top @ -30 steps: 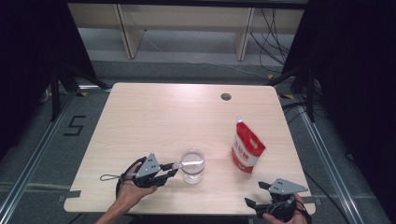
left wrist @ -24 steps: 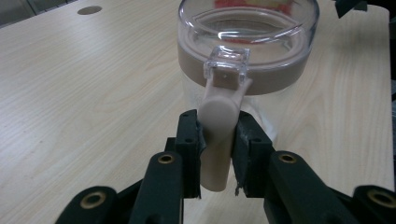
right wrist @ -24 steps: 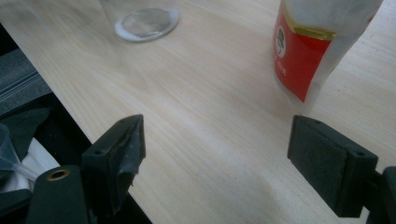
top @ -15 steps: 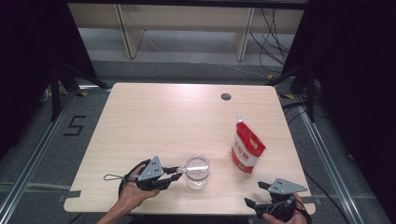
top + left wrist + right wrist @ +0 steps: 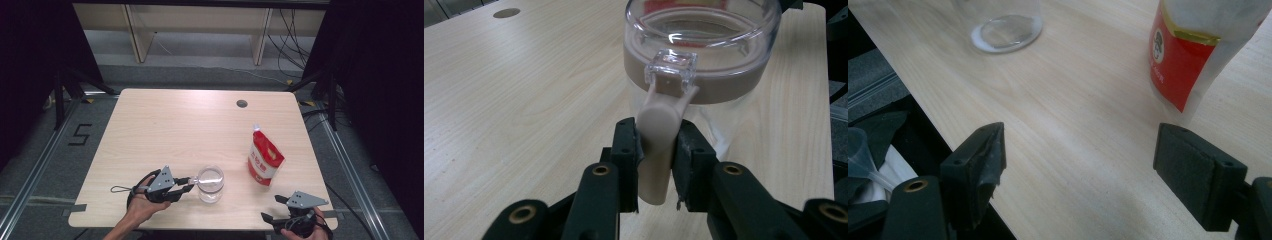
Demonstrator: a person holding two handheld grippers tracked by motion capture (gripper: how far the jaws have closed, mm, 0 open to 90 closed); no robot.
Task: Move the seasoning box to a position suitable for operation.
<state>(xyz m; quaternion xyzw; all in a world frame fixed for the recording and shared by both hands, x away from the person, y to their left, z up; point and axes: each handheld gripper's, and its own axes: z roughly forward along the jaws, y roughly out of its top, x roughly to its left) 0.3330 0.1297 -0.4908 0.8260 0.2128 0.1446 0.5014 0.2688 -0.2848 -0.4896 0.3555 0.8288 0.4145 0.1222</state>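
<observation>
The left tongs point(image 5: 655, 150) clamp the beige plastic latch lever point(image 5: 656, 145) of a clear glass jar with a beige seal ring point(image 5: 210, 183), which stands near the front edge of the pale wooden bench point(image 5: 165, 130), between the two hands. In the left gripper view the black pads sit on either side of the lever, just below the jar's clear square catch point(image 5: 671, 71), and the lid looks seated on the ring. The right tongs point(image 5: 272, 210) hang wide apart with nothing between them at the front right corner of the bench, well apart from the jar. A red and white stand-up pouch with a white spout point(image 5: 264, 161) stands just right of the jar.

The risk from here, as a judgement: the jar is light-looking, unbraced and close to the bench edge. A pull on the lever with no second grip on the glass could drag or tip the jar toward the person rather than free the catch. The grip covers only a narrow part of a smooth, rounded lever, so the pads could slide off it under load and let it snap back. A sideways jolt could also knock the pouch, which leans a little and stands near enough to be struck
</observation>
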